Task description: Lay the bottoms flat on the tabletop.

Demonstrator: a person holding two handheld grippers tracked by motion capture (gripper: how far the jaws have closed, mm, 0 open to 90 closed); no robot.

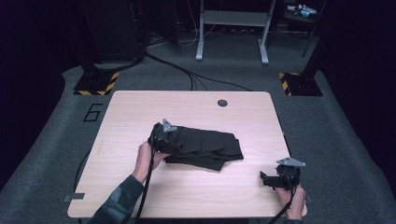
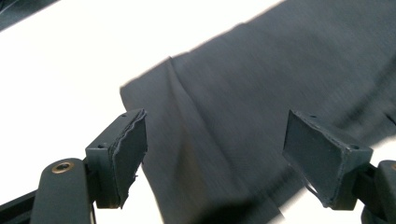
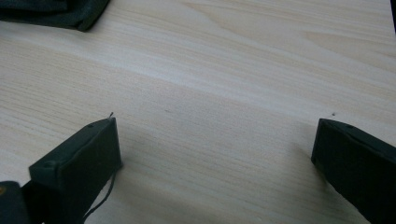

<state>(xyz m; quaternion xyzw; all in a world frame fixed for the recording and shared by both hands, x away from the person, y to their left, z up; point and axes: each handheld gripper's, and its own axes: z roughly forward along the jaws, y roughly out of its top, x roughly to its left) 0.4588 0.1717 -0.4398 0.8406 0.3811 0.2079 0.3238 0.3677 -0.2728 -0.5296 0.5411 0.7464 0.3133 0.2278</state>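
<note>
Dark cloth, folded into a flat bundle, lies near the middle of the wooden table, and every place below I give from this cloth. Its long axis runs across the table from the person's left to the right, with the right end a little nearer to the person.

At the left end of the cloth stands the left gripper, held by the left hand. It is touching or just above that end; which of the two I cannot tell. In the left gripper view its jaws stand wide apart over the fabric and nothing is pinched between the pads, so this gripper is released and holds nothing. A crease runs up the cloth between the jaws.

The right gripper rests well apart from the cloth, beyond its right end and nearer to the person, close to the table edge. Its jaws are also spread, with only bare wood between them, and a corner of the cloth shows far ahead of it.

The left gripper is clearly the nearer one. In my judgement the next grasp belongs to it, at the left end, while the right gripper must first travel toward the cloth along its long axis.
</note>
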